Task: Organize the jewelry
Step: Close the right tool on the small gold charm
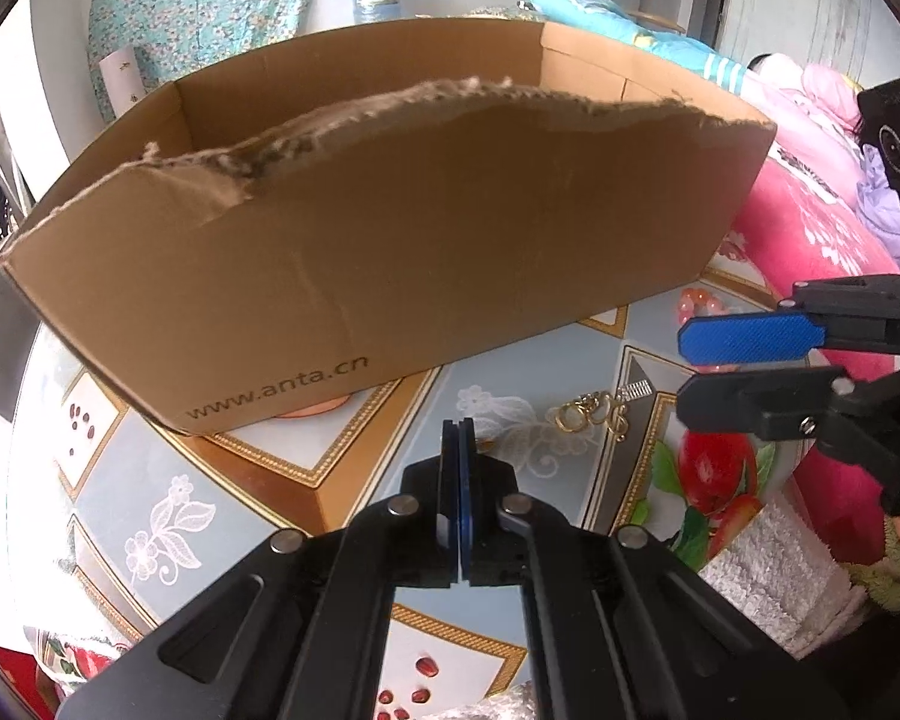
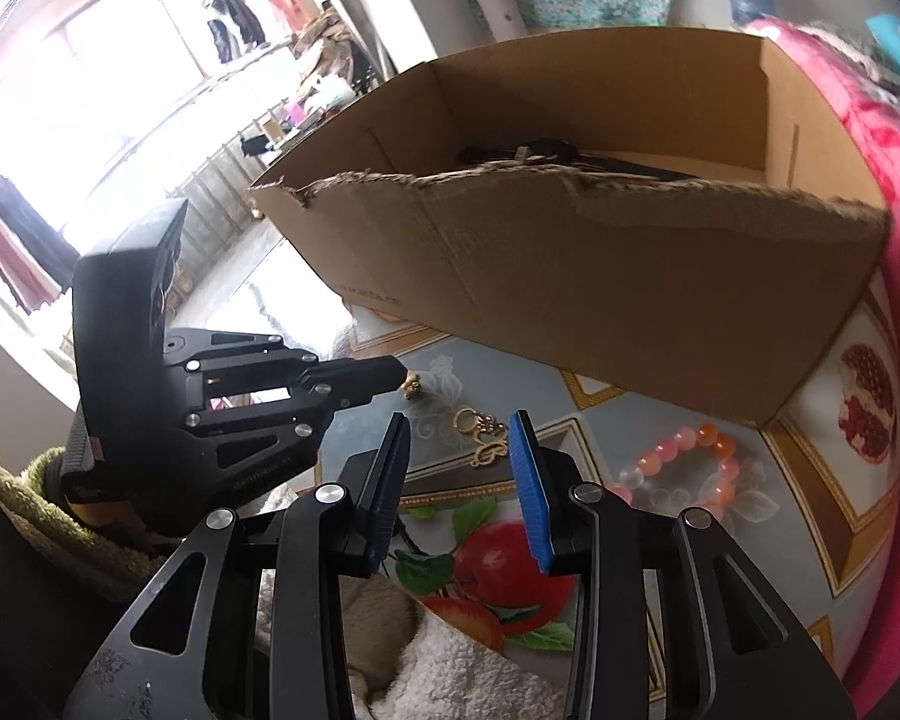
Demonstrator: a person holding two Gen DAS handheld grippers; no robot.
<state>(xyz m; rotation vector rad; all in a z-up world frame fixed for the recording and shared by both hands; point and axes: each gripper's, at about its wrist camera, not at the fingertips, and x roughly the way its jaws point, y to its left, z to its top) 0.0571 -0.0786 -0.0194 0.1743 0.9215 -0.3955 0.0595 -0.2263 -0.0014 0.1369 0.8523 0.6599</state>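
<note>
gold chain (image 2: 483, 429) lies between right gripper (image 2: 461, 468) parted jaws.

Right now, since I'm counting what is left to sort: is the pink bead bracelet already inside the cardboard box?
No, the pink bead bracelet lies on the patterned tablecloth in front of the cardboard box.

We are seeing a matt brown cardboard box (image 1: 390, 240) with a rough, torn near edge, standing on a glossy printed tablecloth (image 1: 270, 450). Shiny gold metal jewelry (image 2: 483, 429) is glinting beside a bracelet (image 2: 690, 462) of glossy translucent beads. Matt black grippers are showing ribbed blue pads (image 2: 528, 492).
</note>
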